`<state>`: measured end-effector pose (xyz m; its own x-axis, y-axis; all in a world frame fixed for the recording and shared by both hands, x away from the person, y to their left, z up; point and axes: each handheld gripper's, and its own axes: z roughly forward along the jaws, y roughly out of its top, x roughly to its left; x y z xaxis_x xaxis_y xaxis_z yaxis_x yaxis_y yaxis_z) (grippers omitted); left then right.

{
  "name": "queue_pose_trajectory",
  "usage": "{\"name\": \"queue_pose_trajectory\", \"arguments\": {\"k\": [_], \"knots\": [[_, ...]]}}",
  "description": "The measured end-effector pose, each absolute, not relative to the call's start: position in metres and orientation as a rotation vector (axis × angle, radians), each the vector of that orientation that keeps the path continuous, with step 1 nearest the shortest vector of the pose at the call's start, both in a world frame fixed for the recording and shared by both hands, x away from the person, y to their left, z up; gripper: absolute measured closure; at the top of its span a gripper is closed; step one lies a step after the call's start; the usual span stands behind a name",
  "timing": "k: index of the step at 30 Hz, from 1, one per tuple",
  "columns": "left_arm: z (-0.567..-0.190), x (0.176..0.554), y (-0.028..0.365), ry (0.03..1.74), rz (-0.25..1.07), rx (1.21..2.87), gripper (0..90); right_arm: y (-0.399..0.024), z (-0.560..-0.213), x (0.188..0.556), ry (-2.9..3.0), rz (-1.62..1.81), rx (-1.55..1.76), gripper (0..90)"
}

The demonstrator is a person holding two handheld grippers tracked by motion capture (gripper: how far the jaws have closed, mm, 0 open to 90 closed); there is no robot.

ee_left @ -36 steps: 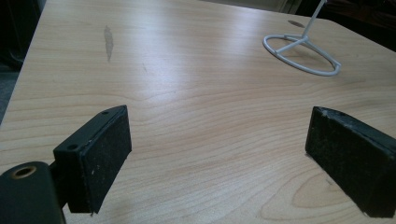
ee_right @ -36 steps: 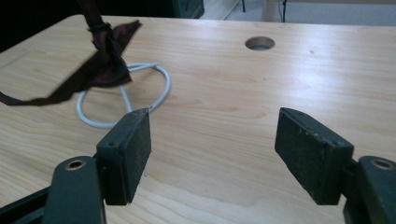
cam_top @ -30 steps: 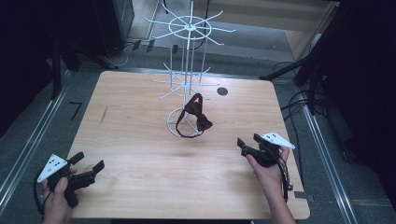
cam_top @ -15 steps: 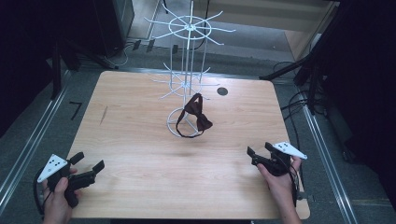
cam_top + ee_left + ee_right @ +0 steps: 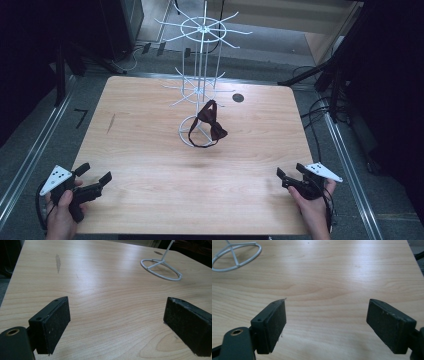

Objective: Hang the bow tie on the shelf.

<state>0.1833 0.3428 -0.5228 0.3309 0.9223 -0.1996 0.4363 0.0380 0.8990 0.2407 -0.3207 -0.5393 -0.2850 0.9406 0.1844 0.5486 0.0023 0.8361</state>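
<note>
Both grippers sit at the near table edge, left gripper (image 5: 92, 181) wide open and empty, right gripper (image 5: 286, 178) jaws just opened wide, nothing between them; bow tie (image 5: 212, 125) hangs on the white wire rack (image 5: 200, 90) mid-table, so hanging looks done, no further move needed.

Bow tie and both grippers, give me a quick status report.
Left gripper open, empty, near table corner. Right gripper open, empty, jaws just been opening. Bow tie hangs on white wire rack, apart from both. Table between bare.
</note>
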Motion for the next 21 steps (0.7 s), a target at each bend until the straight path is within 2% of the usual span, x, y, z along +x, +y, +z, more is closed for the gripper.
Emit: {"name": "queue_pose_trajectory", "arguments": {"k": [14, 21], "knots": [[-0.523, 0.183, 0.343, 1.265, 0.598, 1.577, 7.6, -0.367, -0.550, 0.214, 1.760, 1.161, 1.617, 17.7], [-0.523, 0.183, 0.343, 1.265, 0.596, 1.575, 7.6, -0.367, -0.551, 0.212, 1.767, 1.144, 1.610, 17.8]]}}
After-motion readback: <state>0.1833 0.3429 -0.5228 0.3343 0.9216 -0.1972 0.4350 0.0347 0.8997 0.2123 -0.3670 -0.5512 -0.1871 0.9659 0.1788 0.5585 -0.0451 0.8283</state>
